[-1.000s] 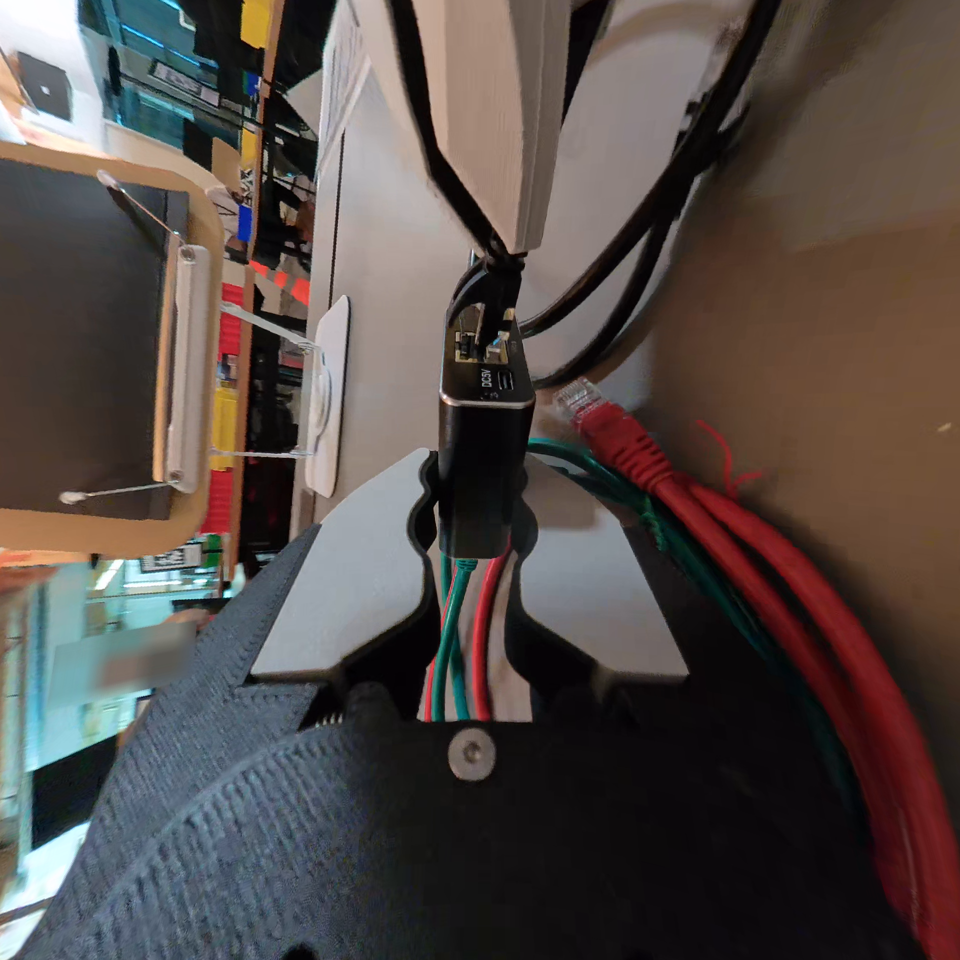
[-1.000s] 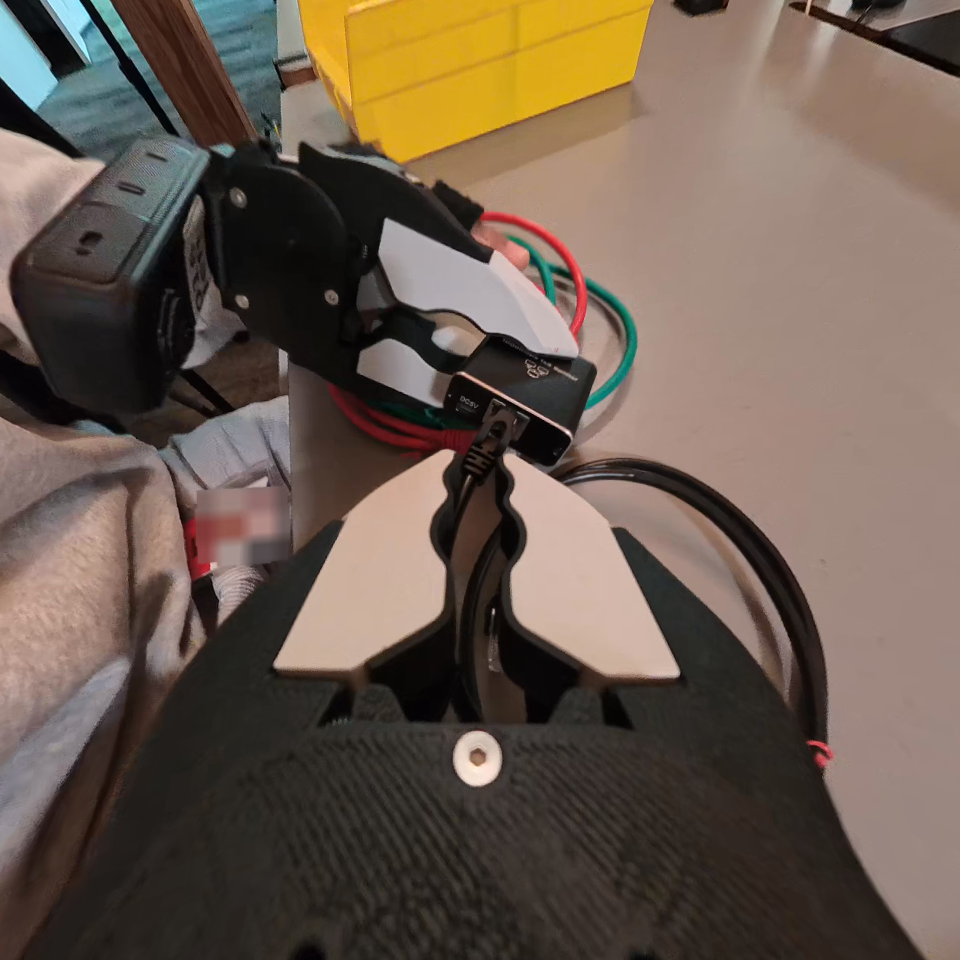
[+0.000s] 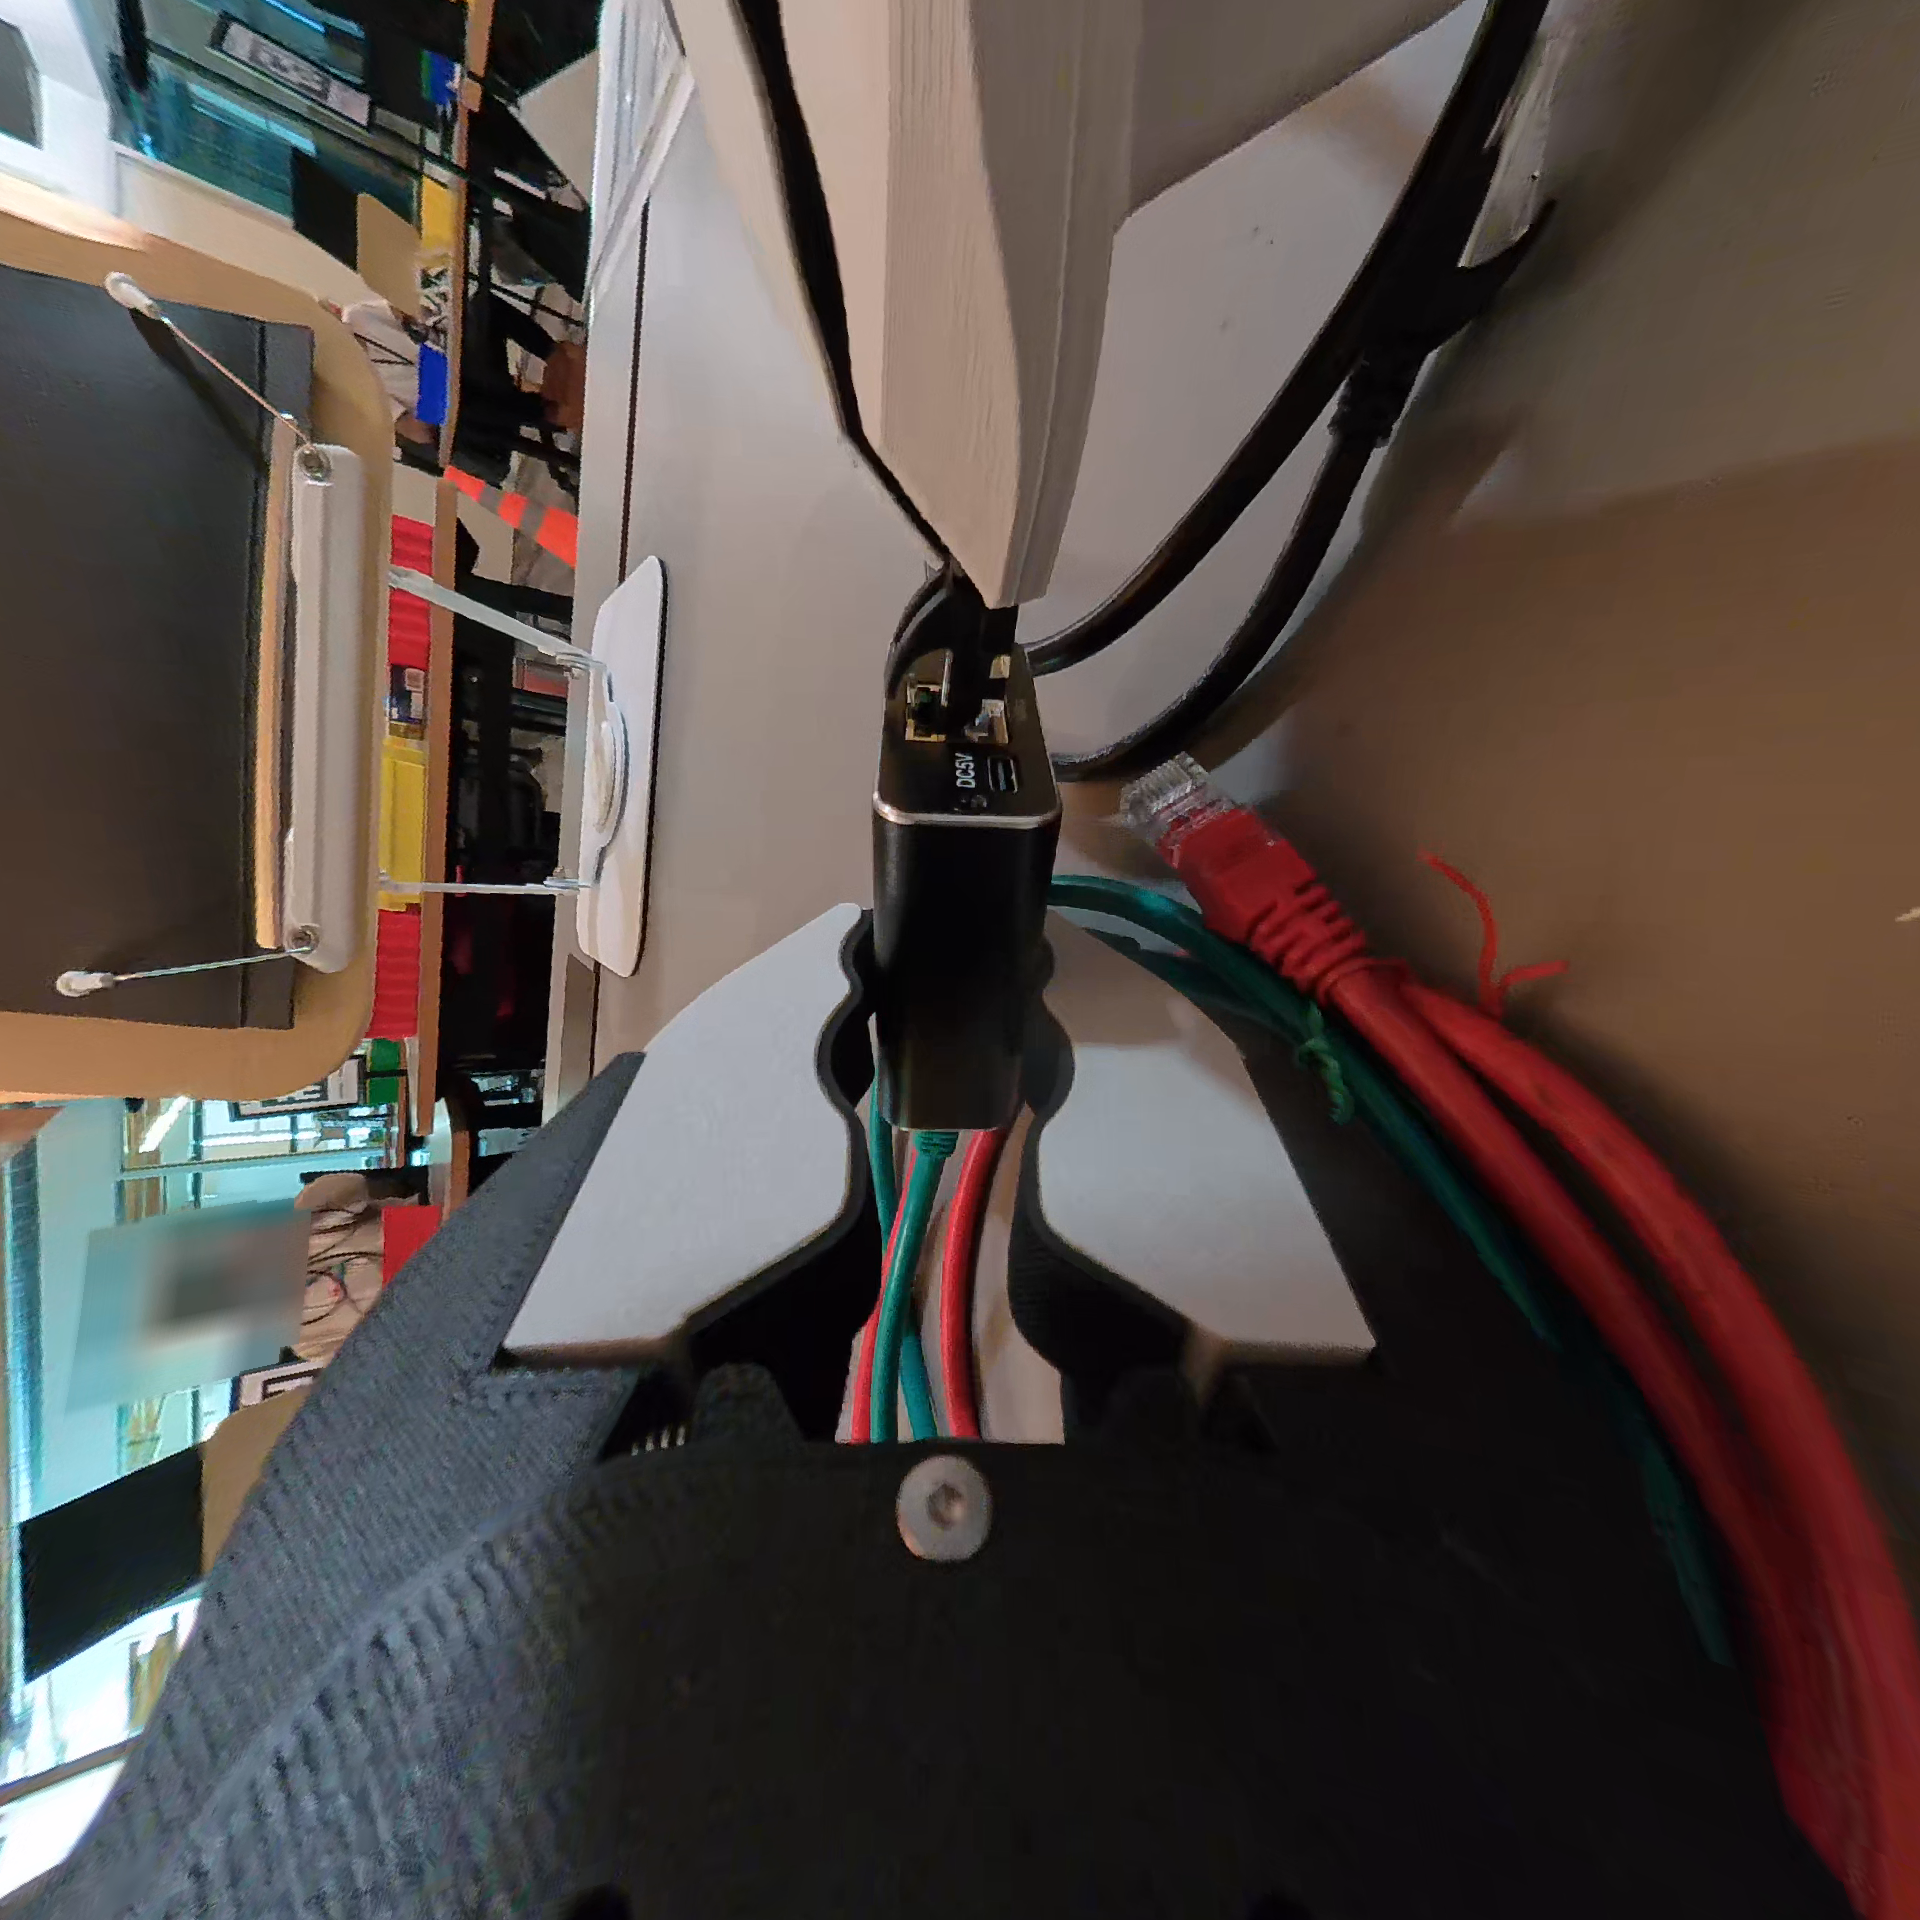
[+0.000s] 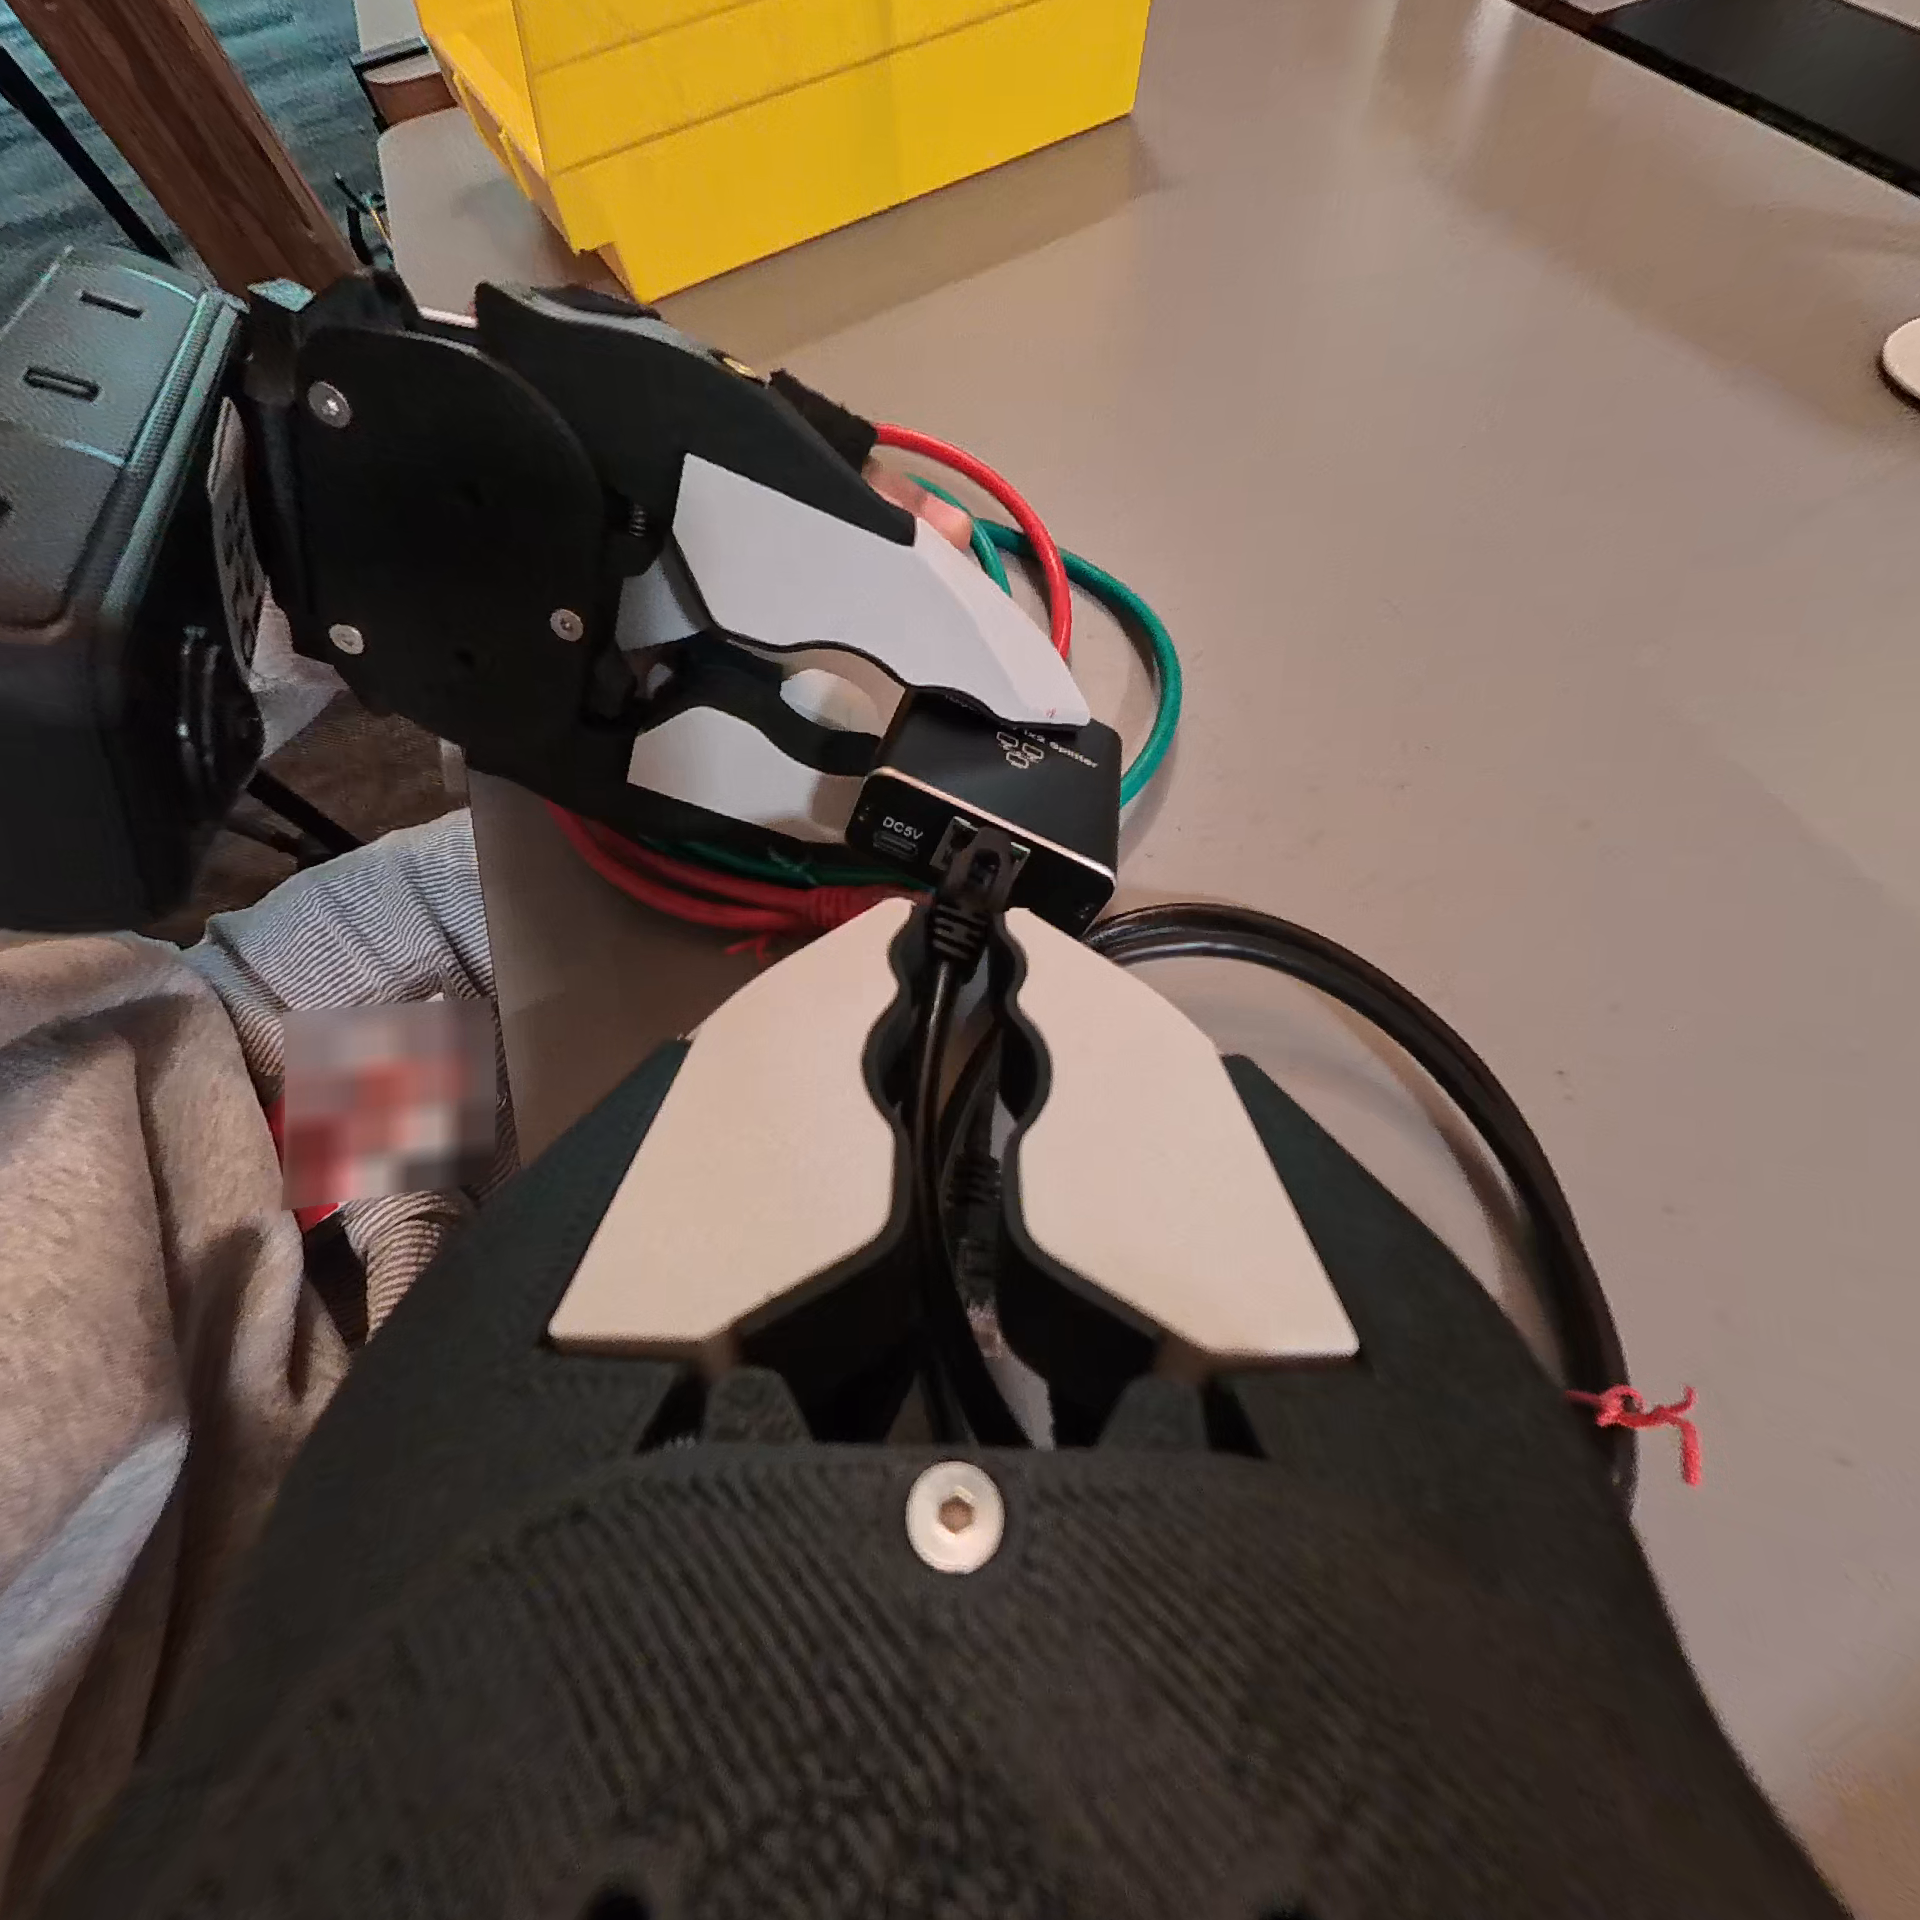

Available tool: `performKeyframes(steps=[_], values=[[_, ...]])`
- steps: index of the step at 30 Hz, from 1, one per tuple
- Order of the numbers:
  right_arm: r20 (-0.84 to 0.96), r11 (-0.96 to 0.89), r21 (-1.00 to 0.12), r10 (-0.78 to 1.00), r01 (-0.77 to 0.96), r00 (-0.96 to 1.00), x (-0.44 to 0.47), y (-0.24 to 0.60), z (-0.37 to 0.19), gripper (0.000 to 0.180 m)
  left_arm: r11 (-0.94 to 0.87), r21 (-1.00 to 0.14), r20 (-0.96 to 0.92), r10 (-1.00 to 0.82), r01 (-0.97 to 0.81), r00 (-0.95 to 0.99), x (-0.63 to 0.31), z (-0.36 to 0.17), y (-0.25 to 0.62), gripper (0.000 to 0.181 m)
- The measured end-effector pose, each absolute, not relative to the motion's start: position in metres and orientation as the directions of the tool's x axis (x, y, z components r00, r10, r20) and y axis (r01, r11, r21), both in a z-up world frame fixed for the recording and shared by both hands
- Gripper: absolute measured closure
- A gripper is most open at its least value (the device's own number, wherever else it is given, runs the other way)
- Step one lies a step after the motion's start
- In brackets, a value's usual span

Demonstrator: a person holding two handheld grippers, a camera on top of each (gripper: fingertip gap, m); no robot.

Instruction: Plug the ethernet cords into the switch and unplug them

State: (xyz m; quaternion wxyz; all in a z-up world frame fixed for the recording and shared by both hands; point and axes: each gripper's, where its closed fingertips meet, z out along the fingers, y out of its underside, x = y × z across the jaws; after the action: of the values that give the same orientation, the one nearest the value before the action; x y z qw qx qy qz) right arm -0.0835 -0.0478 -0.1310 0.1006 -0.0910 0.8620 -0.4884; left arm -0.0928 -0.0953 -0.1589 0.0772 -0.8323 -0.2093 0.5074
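1. Your left gripper [image 3: 951, 1023]: clamped on the small black metal switch box [image 3: 961, 894], held above the grey worktop [image 4: 1455, 520].
2. Your right gripper [image 4: 956, 977]: closed on the black ethernet cord [image 4: 961, 914], plug seated in the switch port.
3. Red ethernet cord [image 3: 1247, 883] and green ethernet cord [image 3: 1164, 925]: unplugged, coiled just beside the switch.

even indoor light | soft shadows | wide-angle edge warp | foreground blurred

Grey-tan tabletop [image 4: 1455, 623] is carrying everything. Red cord [image 4: 727, 899] and green cord [image 4: 1153, 686] are lying coiled on it near the edge, black cord [image 4: 1455, 1070] is looping across it beside them. Yellow bin [image 4: 790, 114] is sitting at the far side.
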Motion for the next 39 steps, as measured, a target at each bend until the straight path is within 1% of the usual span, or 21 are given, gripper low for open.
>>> performKeyframes(steps=[3,6,7,8,9,12,15,16,18,19,22,23,26,28,29,30,31,34,36,39], values=[[-0.073,0.472,-0.880,-0.249,-0.055,-0.966,-0.087,-0.050,-0.129,0.168,-0.889,-0.355,-0.788,0.450,0.288,0.420,-0.094,-0.159,-0.098,0.158],[0.006,0.426,-0.897,-0.258,-0.119,-0.966,-0.088,-0.052,-0.129,0.167,-0.892,-0.340,-0.790,0.442,0.297,0.424,-0.093,-0.158,-0.103,0.157],[0.040,0.407,-0.902,-0.253,-0.143,-0.967,-0.088,-0.053,-0.129,0.160,-0.894,-0.330,-0.792,0.438,0.304,0.426,-0.092,-0.159,-0.106,0.157],[0.078,0.391,-0.904,-0.246,-0.173,-0.966,-0.088,-0.053,-0.127,0.148,-0.891,-0.326,-0.791,0.440,0.316,0.424,-0.091,-0.160,-0.109,0.157],[0.124,0.375,-0.902,-0.247,-0.212,-0.961,-0.089,-0.053,-0.125,0.145,-0.889,-0.329,-0.789,0.444,0.319,0.424,-0.091,-0.160,-0.110,0.157],[0.285,0.327,-0.880,-0.218,-0.345,-0.933,-0.095,-0.053,-0.119,0.142,-0.885,-0.336,-0.785,0.453,0.324,0.423,-0.090,-0.160,-0.113,0.157],[0.356,0.313,-0.857,-0.215,-0.410,-0.909,-0.093,-0.053,-0.119,0.142,-0.886,-0.332,-0.787,0.450,0.324,0.422,-0.090,-0.160,-0.114,0.157],[0.358,0.319,-0.852,-0.222,-0.415,-0.907,-0.092,-0.053,-0.121,0.142,-0.886,-0.332,-0.788,0.450,0.325,0.421,-0.090,-0.160,-0.114,0.157],[0.367,0.331,-0.842,-0.229,-0.426,-0.902,-0.091,-0.053,-0.125,0.150,-0.886,-0.332,-0.788,0.450,0.324,0.420,-0.090,-0.160,-0.114,0.157],[0.375,0.338,-0.835,-0.231,-0.435,-0.898,-0.092,-0.053,-0.127,0.159,-0.884,-0.336,-0.786,0.453,0.326,0.419,-0.091,-0.160,-0.114,0.157],[0.378,0.353,-0.824,-0.237,-0.442,-0.895,-0.092,-0.054,-0.131,0.170,-0.871,-0.351,-0.778,0.475,0.343,0.411,-0.092,-0.161,-0.117,0.155],[0.379,0.357,-0.823,-0.233,-0.442,-0.895,-0.093,-0.054,-0.131,0.174,-0.867,-0.362,-0.780,0.483,0.342,0.398,-0.092,-0.158,-0.118,0.147],[0.368,0.373,-0.824,-0.220,-0.427,-0.903,-0.097,-0.054,-0.133,0.174,-0.834,-0.438,-0.762,0.542,0.336,0.354,-0.092,-0.145,-0.122,0.122],[0.347,0.382,-0.831,-0.212,-0.404,-0.914,-0.101,-0.053,-0.133,0.174,-0.790,-0.527,-0.717,0.612,0.314,0.334,-0.089,-0.134,-0.121,0.113],[0.338,0.393,-0.831,-0.203,-0.393,-0.919,-0.104,-0.053,-0.134,0.174,-0.767,-0.574,-0.693,0.641,0.286,0.328,-0.087,-0.126,-0.119,0.113],[0.330,0.407,-0.829,-0.197,-0.383,-0.923,-0.107,-0.052,-0.137,0.174,-0.744,-0.614,-0.670,0.667,0.262,0.325,-0.084,-0.119,-0.118,0.116],[0.320,0.420,-0.826,-0.198,-0.375,-0.926,-0.108,-0.051,-0.140,0.174,-0.718,-0.656,-0.652,0.694,0.232,0.306,-0.081,-0.109,-0.119,0.124],[0.266,0.458,-0.822,-0.218,-0.339,-0.939,-0.109,-0.050,-0.151,0.174,-0.608,-0.776,-0.566,0.789,0.167,0.240,-0.075,-0.079,-0.127,0.130],[0.226,0.478,-0.822,-0.226,-0.310,-0.948,-0.107,-0.050,-0.155,0.173,-0.533,-0.828,-0.495,0.841,0.175,0.219,-0.073,-0.072,-0.135,0.130],[0.167,0.494,-0.830,-0.223,-0.259,-0.960,-0.106,-0.049,-0.155,0.161,-0.438,-0.875,-0.401,0.895,0.207,0.197,-0.067,-0.075,-0.144,0.131]])
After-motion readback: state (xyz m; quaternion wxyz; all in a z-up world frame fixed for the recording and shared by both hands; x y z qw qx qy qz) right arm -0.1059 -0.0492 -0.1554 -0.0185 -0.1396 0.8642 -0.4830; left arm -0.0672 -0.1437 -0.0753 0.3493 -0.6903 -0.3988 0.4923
